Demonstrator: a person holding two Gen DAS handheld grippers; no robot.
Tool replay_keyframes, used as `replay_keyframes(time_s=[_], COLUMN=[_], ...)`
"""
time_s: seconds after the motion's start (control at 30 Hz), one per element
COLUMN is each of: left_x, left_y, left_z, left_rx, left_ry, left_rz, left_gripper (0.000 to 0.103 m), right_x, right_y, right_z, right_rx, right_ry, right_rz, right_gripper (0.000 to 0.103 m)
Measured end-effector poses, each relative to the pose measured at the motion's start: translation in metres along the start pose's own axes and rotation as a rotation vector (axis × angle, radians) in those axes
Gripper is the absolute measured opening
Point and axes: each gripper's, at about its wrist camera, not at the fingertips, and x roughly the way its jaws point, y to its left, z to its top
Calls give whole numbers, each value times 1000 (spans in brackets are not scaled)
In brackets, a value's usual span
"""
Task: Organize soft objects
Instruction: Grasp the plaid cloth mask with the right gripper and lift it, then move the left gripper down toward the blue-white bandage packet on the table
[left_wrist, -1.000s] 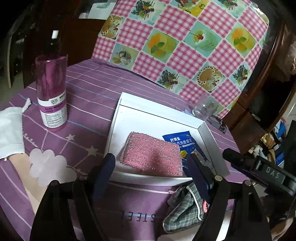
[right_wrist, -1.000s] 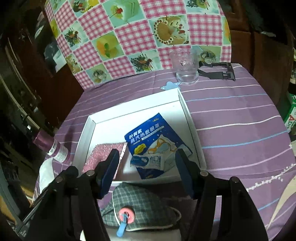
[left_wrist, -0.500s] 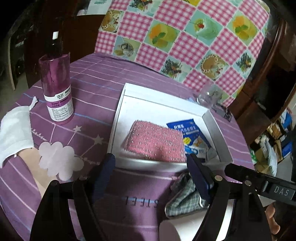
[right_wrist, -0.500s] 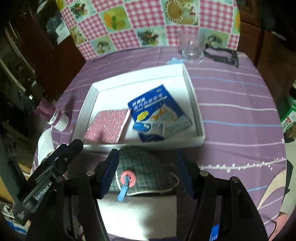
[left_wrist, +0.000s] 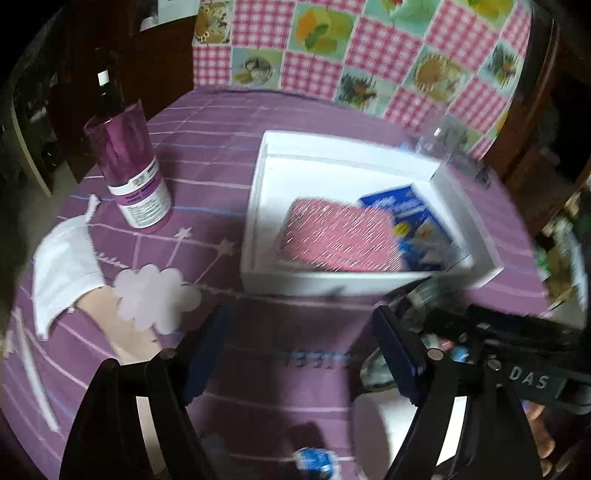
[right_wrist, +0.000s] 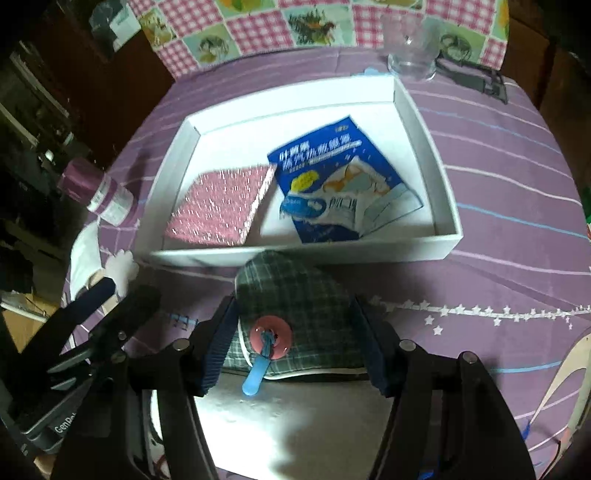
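A white tray (right_wrist: 424, 122) holds a pink sponge (right_wrist: 221, 203) and a blue packet (right_wrist: 340, 181); all three also show in the left wrist view: tray (left_wrist: 255, 206), sponge (left_wrist: 336, 236), packet (left_wrist: 417, 221). A grey plaid mask (right_wrist: 291, 291) with a pink valve lies in front of the tray, between the open fingers of my right gripper (right_wrist: 293, 343). My left gripper (left_wrist: 303, 350) is open and empty over the purple cloth, left of the mask. A white cloth (left_wrist: 62, 269) lies at the far left.
A purple bottle (left_wrist: 129, 166) stands left of the tray. A clear glass (right_wrist: 413, 51) and a black clip (right_wrist: 476, 77) lie behind the tray. A checked cushion (left_wrist: 369, 44) backs the table. A white object (right_wrist: 295, 417) lies under the mask's near edge.
Both grippers pulled back and rose. The right gripper now straddles the plaid mask. The left gripper swung left, away from the tray.
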Motion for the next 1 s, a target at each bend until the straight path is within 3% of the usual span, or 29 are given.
replay_keyframes(time_s=[0.1, 0.3, 1.0], left_x=[8, 25, 42], left_y=[-1, 5, 11], left_z=[-2, -7, -7], left_rx=[40, 24, -13], left_ry=[58, 148, 199], left_rz=[63, 76, 89], left_gripper=[79, 79, 79], right_x=[1, 7, 21], right_y=[3, 2, -4], right_z=[-1, -1, 0], right_rx=[-17, -19, 16], right_ry=[-4, -3, 18], right_rz=[-12, -11, 18], right_gripper=[64, 66, 74])
